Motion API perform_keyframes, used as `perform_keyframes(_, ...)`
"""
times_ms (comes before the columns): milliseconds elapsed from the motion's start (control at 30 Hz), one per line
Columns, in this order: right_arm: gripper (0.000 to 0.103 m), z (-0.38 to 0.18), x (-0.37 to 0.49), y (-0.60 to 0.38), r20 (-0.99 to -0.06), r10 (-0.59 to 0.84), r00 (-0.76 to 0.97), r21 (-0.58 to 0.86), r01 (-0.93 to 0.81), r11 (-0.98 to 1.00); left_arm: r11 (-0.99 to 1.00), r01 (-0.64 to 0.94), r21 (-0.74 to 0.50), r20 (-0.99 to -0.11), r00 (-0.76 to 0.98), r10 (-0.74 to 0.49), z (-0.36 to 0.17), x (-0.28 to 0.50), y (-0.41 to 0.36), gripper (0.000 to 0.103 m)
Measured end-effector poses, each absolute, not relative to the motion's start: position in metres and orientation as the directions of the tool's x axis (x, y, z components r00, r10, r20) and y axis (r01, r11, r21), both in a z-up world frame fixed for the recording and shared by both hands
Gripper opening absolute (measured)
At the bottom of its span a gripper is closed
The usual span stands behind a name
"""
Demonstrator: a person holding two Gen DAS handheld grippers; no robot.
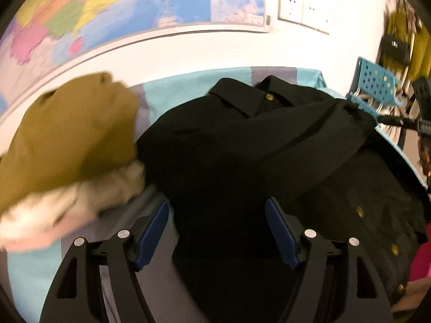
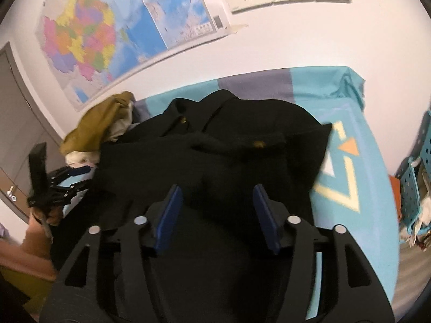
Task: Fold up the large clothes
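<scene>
Spilling with pale clutter, blue perforated basket beside bed

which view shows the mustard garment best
The left wrist view: the mustard garment fills its left side, large though blurred, over pale cloth. The right wrist view shows it small and far off, beside the black coat.

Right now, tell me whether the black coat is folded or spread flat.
Partly folded: the black coat has a sleeve laid across its front, collar still showing.
</scene>
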State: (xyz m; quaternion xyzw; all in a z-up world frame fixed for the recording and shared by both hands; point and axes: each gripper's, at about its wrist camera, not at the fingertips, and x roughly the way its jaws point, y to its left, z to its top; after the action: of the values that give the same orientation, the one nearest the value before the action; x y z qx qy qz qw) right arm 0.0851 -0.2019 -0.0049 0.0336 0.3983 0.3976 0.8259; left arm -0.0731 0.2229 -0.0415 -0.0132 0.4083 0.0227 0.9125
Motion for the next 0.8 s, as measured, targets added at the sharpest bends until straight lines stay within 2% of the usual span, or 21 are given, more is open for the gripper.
perform_keyframes(133, 0.069, -0.014, 0.053, -0.248, -0.650, 0.659, 0.379, 0.392, -0.575, 0.718, 0.996, -0.070, -0.063, -0.763, 0.647, -0.003, -0.049, -0.112, 0.228, 0.073)
perform_keyframes(367, 0.073, -0.056, 0.006, -0.321, -0.638, 0.687, 0.348, 0.533, -0.443, 0.720, 0.968, -0.063, -0.241, -0.764, 0.628, -0.150, -0.068, -0.172, 0.230, 0.076)
perform_keyframes(633, 0.076, -0.066, -0.035, -0.320, -0.628, 0.720, 0.295, 0.547, -0.491, 0.678, 0.921, 0.012, -0.389, -0.741, 0.590, -0.320, -0.082, -0.206, 0.211, 0.082)
perform_keyframes(733, 0.077, -0.067, -0.041, -0.314, -0.623, 0.732, 0.274, 0.547, -0.516, 0.659, 0.899, 0.048, -0.435, -0.723, 0.576, -0.381, -0.084, -0.209, 0.204, 0.091)
perform_keyframes(800, 0.080, -0.067, -0.045, -0.310, -0.632, 0.725, 0.274, 0.524, -0.537, 0.660, 0.900, 0.061, -0.432, -0.721, 0.576, -0.385, -0.085, -0.210, 0.200, 0.093)
